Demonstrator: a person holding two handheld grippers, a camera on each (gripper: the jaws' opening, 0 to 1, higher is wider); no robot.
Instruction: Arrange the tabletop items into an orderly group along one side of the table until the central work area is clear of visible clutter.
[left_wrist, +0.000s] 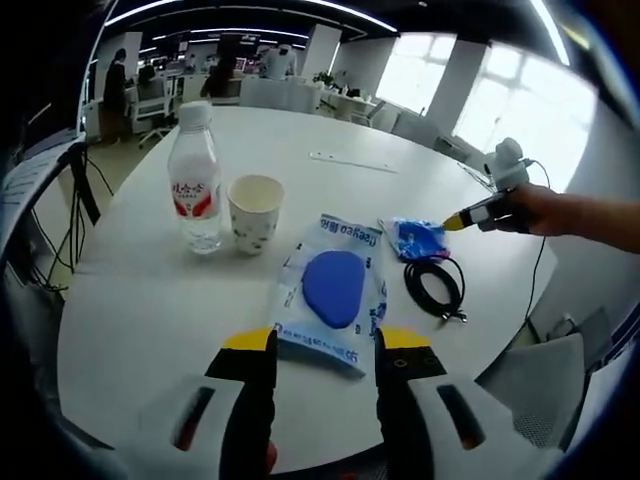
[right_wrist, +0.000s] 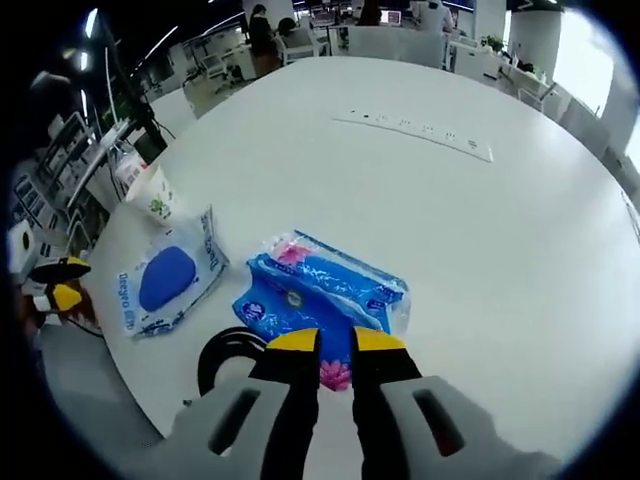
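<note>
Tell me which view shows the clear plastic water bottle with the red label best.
Left gripper view: the clear plastic water bottle with the red label stands whole, cap to base, beside the paper cup. In the right gripper view I can't make it out.

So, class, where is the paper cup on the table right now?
In the left gripper view, the paper cup stands upright just right of the water bottle, beyond the blue-pad packet.

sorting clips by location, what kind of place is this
Most likely an open-plan office. A large round white table stands in front of rows of desks with office chairs, under long ceiling light strips. A power strip lies on the table.
</note>
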